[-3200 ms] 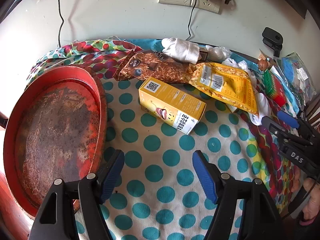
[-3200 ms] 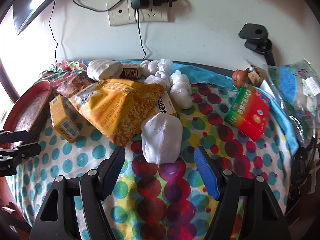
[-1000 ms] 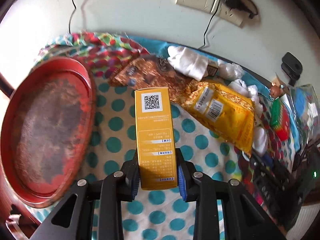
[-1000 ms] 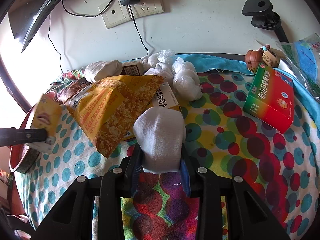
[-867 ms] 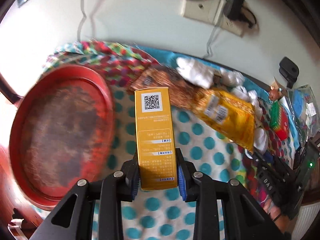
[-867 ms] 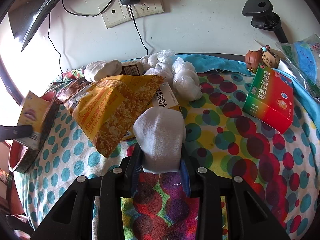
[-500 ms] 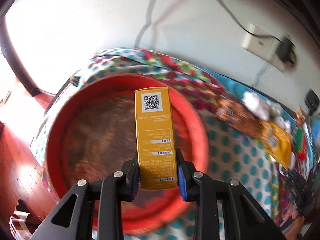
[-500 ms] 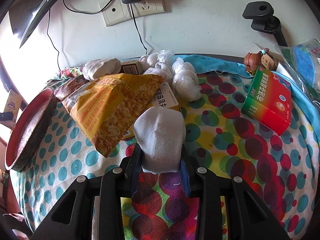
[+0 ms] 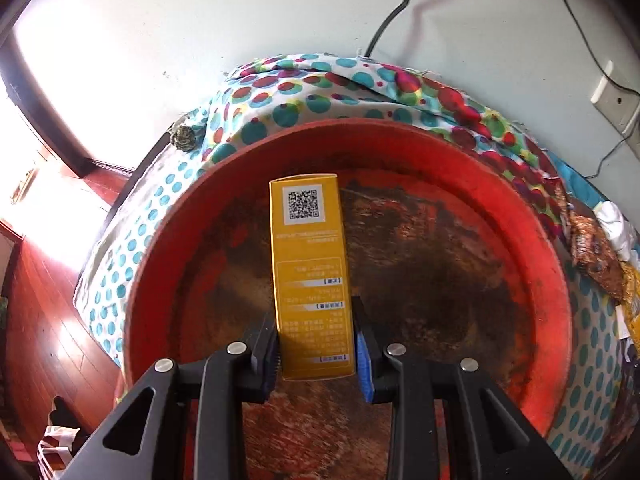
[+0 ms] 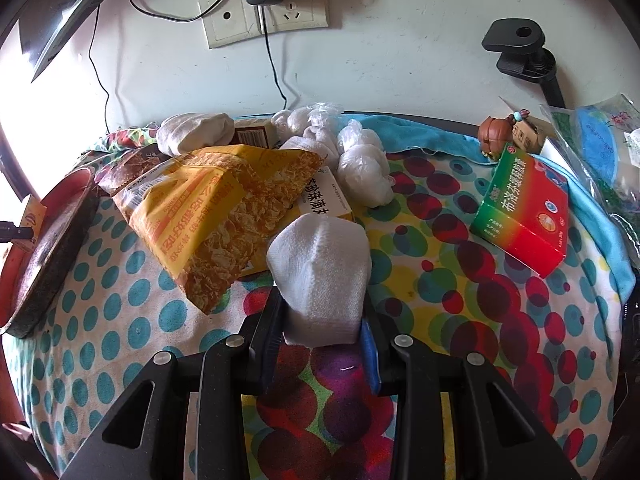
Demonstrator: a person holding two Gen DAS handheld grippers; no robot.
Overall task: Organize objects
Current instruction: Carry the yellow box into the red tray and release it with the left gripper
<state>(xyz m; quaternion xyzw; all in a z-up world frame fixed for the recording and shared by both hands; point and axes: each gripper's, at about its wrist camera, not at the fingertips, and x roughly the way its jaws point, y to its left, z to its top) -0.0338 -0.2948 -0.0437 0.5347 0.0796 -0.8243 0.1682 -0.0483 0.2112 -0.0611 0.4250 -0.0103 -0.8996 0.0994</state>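
Left gripper (image 9: 318, 354): jaws are closing narrowly on the near end of the yellow box (image 9: 310, 276), QR-code end pointing away. The box is hanging over the worn middle of the red tray (image 9: 516, 216); contact with the tray floor cannot be told. The tray is sitting on the spotted cloth (image 9: 280, 100) covering the table.

Right gripper (image 10: 322, 338): jaws are pinching the base of the white rolled sock (image 10: 320, 264), which is standing up between them above the cloth. Just behind it a yellow snack bag (image 10: 216, 208) is lying; a green-and-red box (image 10: 524, 208) is sitting well apart to the right.
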